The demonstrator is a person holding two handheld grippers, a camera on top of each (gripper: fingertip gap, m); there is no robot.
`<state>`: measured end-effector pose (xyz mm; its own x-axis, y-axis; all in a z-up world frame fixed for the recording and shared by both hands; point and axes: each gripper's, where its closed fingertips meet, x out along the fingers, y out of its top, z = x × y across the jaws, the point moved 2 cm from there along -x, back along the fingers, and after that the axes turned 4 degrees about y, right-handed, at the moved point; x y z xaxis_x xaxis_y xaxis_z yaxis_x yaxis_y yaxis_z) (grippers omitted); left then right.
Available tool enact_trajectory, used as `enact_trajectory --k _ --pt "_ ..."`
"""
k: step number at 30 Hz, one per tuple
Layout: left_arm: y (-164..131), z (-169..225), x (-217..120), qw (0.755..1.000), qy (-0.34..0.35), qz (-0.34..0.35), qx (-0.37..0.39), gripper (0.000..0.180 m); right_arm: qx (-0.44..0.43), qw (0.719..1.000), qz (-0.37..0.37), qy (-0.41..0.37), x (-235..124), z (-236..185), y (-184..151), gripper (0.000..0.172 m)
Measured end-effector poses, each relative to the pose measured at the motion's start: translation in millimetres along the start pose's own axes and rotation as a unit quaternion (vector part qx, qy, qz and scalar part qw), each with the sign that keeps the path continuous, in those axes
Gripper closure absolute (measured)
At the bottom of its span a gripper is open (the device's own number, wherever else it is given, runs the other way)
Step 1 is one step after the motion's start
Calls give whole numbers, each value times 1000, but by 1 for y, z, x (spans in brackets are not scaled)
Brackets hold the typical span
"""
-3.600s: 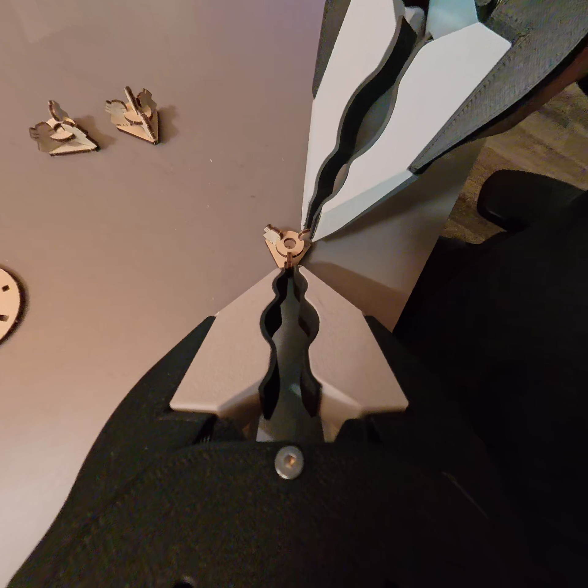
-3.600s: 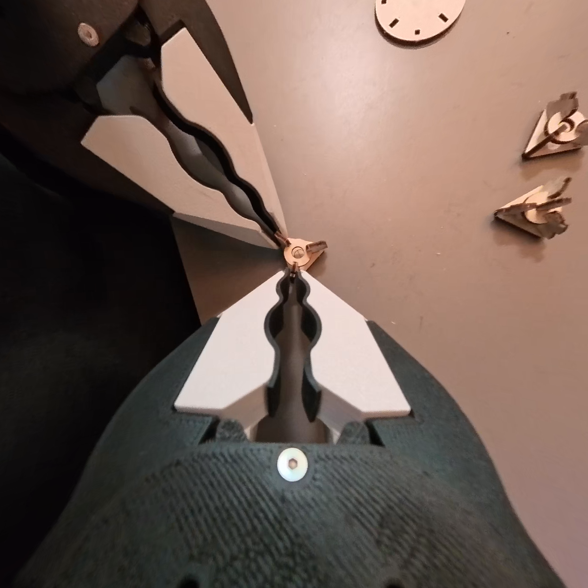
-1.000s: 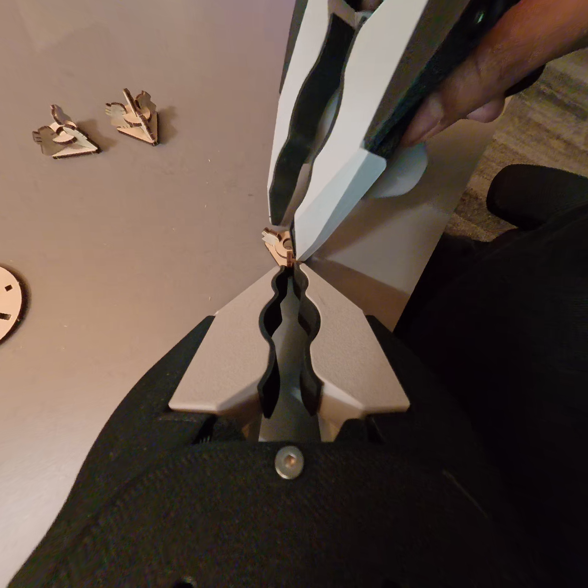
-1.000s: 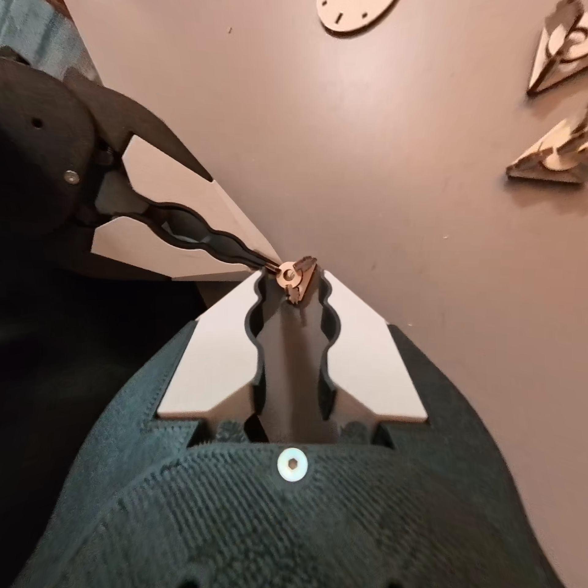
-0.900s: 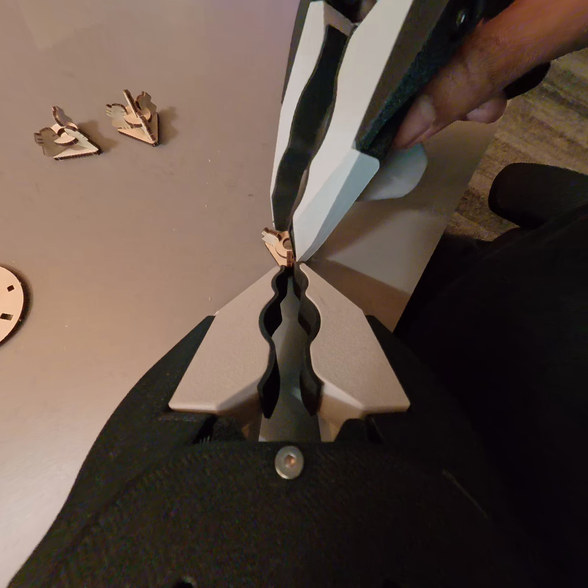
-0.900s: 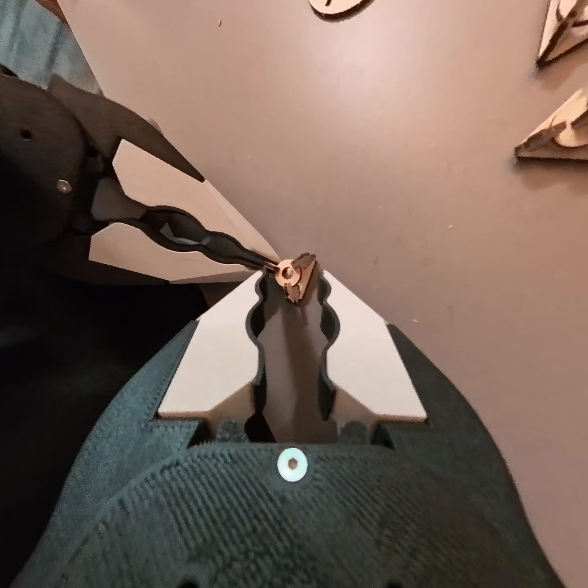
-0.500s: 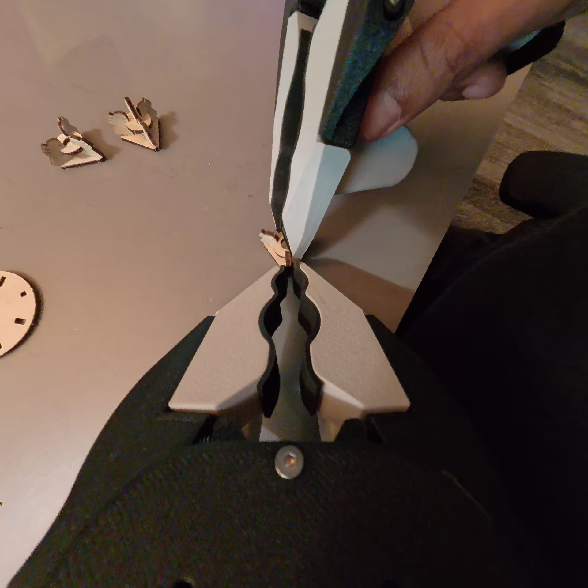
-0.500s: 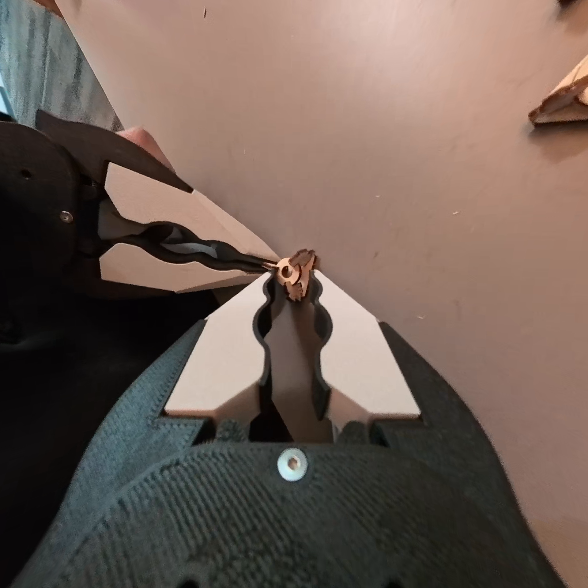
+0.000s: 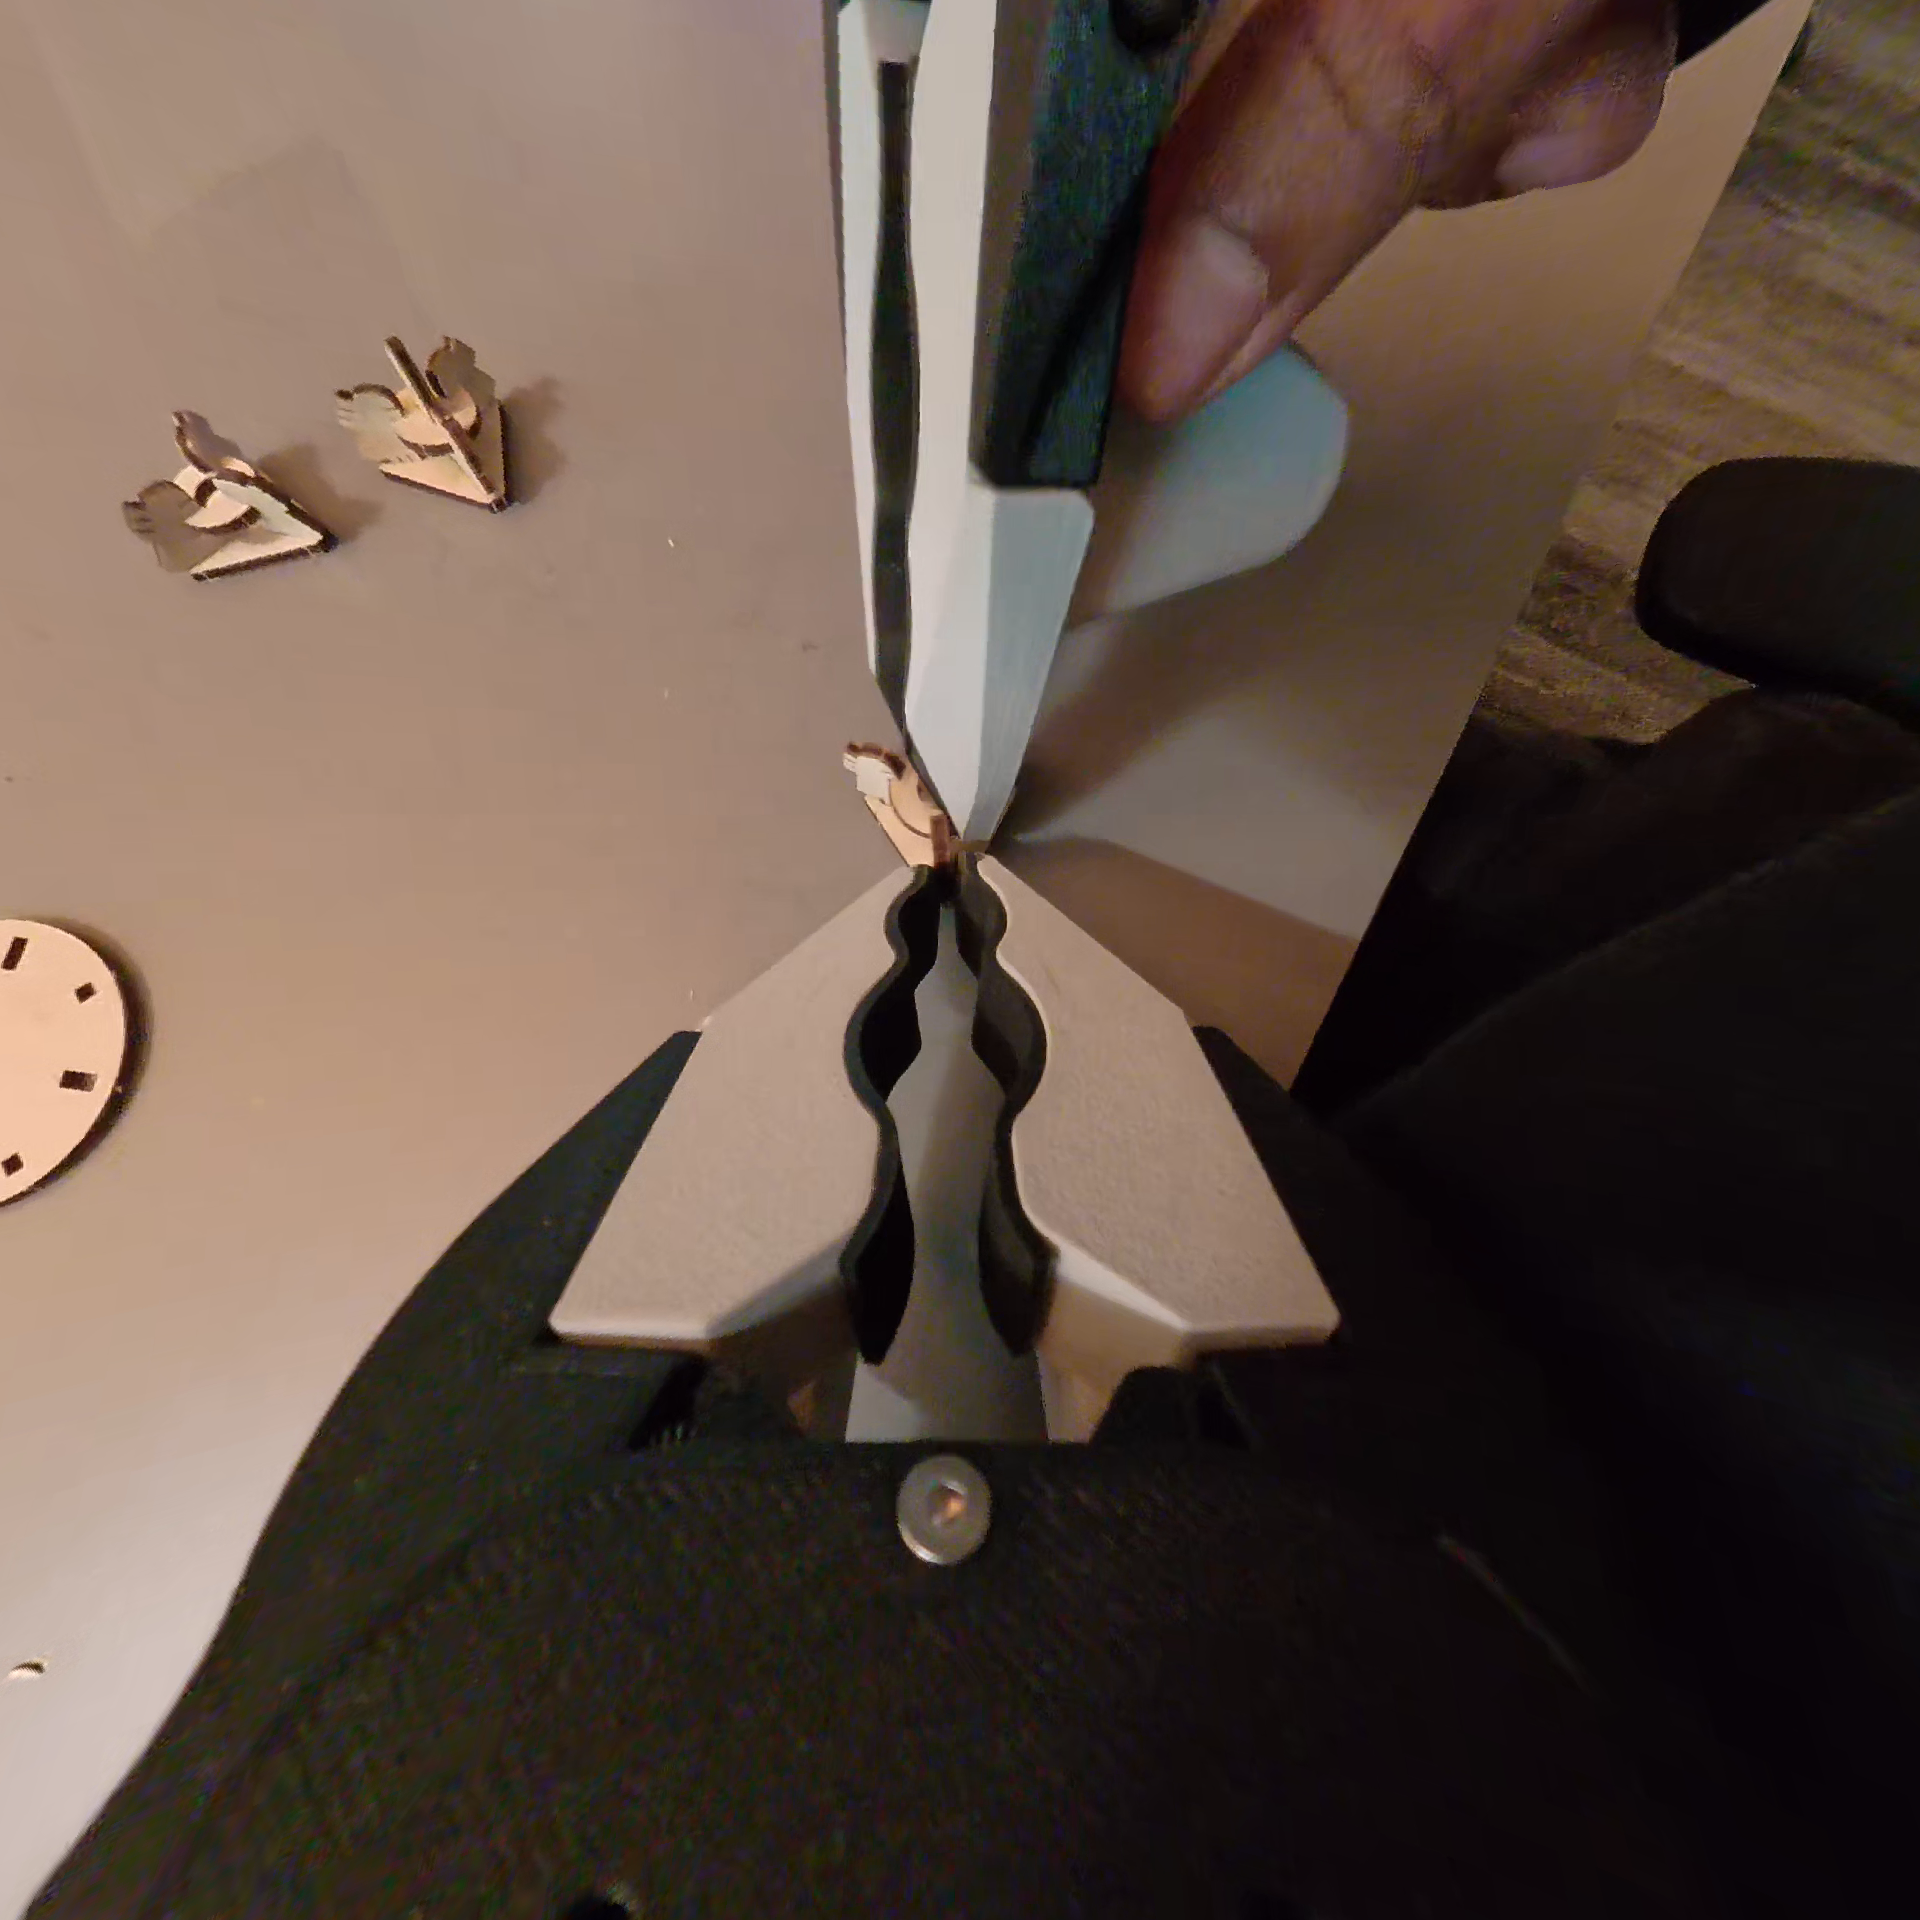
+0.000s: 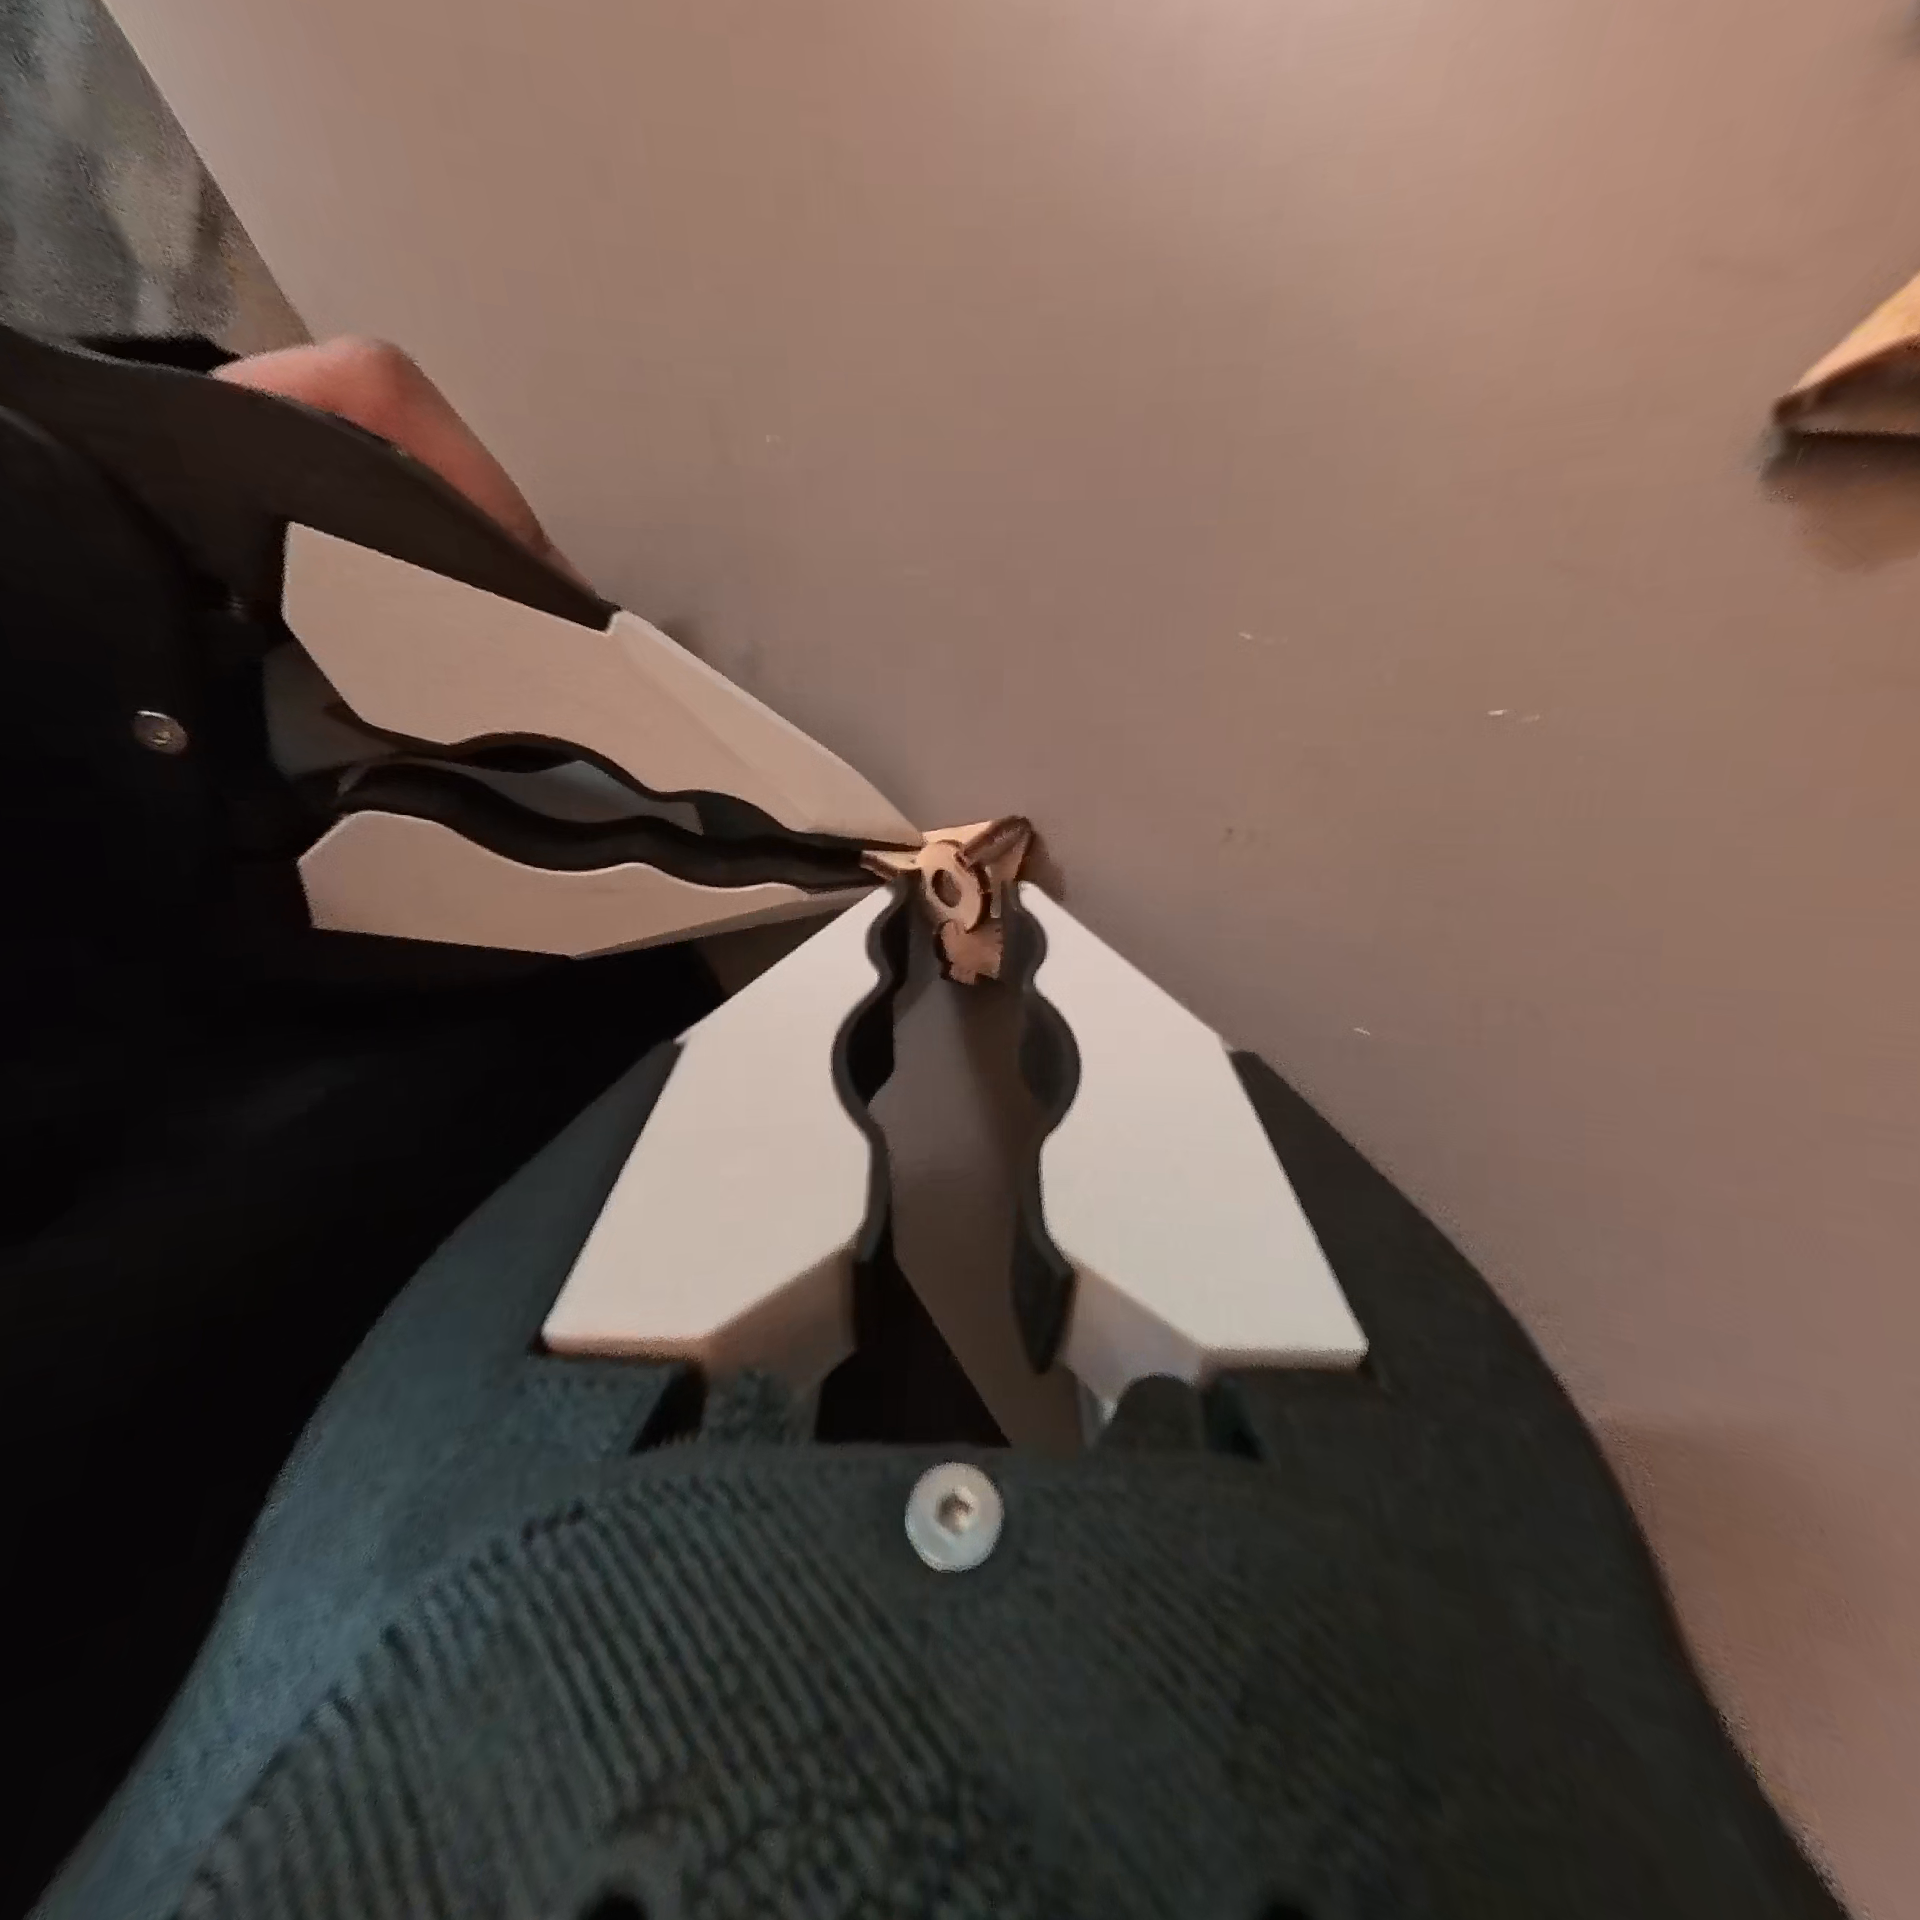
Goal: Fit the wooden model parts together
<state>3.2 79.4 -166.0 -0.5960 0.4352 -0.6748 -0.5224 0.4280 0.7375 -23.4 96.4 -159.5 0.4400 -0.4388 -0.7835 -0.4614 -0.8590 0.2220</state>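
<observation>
1. The left gripper (image 9: 948, 868) pinches a thin tab of a small wooden assembly (image 9: 902, 808), its jaws pressed almost together on it, above the table (image 9: 520, 727) near its near edge.
2. The right gripper (image 10: 961, 914) has its jaws part-way in around the same wooden assembly (image 10: 961, 894); the pads seem to meet its sides, though motion blur leaves that contact uncertain.
3. To do this well, I judge both pinches should stay square to the thin plywood, with light pressure, since the tabs look brittle and may snap or twist.
4. A hand (image 9: 1351, 156) grips the right tool's body.
5. Two finished wedge-shaped wooden pieces (image 9: 426, 436) stand toward the table's far left, and a slotted wooden disc (image 9: 52, 1049) lies at its left edge.
6. Past the right edge a dark chair (image 9: 1766, 582) and carpeted floor (image 9: 1818, 260) show in dim, warm light.
</observation>
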Motion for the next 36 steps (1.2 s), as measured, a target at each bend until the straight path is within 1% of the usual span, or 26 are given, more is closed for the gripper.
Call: enact_trajectory --k 1,3,4,7,11,17,19,21,24,26,29,33,36 --pt "0 0 0 1000 -1 0 -1 176 10 1000 8 18 -1 -2 1 155" --pt "0 0 0 1000 -5 0 -5 176 27 998 33 51 -6 -8 8 149" --pt "0 0 0 1000 -7 0 -7 176 30 997 40 55 -8 -9 10 146" --pt "0 0 0 1000 -9 -1 -9 176 17 999 30 30 -9 -5 10 151" --pt "0 0 0 1000 -9 -1 -10 176 8 1000 13 19 -3 -3 7 149" --pt "0 0 0 1000 -9 0 -10 176 -3 1000 22 2 -9 -6 11 149" --pt "0 0 0 1000 -11 0 -12 176 -31 999 27 -18 -11 -7 15 149" --pt "0 0 0 1000 -13 -1 -14 176 -86 995 30 -41 -13 -11 19 148" --pt "0 -1 0 1000 -15 -1 -16 176 -164 982 -4 -97 -10 -10 15 148" --pt "0 -1 0 1000 -16 -1 -17 176 -199 972 -26 -121 -7 -10 11 149" --pt "0 -1 0 1000 -17 -1 -18 176 -241 958 -39 -148 -6 -9 10 150" --pt "0 -1 0 1000 -20 -1 -21 176 -280 940 -49 -188 -7 -6 10 165" --pt "0 -1 0 999 -22 -1 -23 176 -291 934 -53 -199 -7 -6 10 165"
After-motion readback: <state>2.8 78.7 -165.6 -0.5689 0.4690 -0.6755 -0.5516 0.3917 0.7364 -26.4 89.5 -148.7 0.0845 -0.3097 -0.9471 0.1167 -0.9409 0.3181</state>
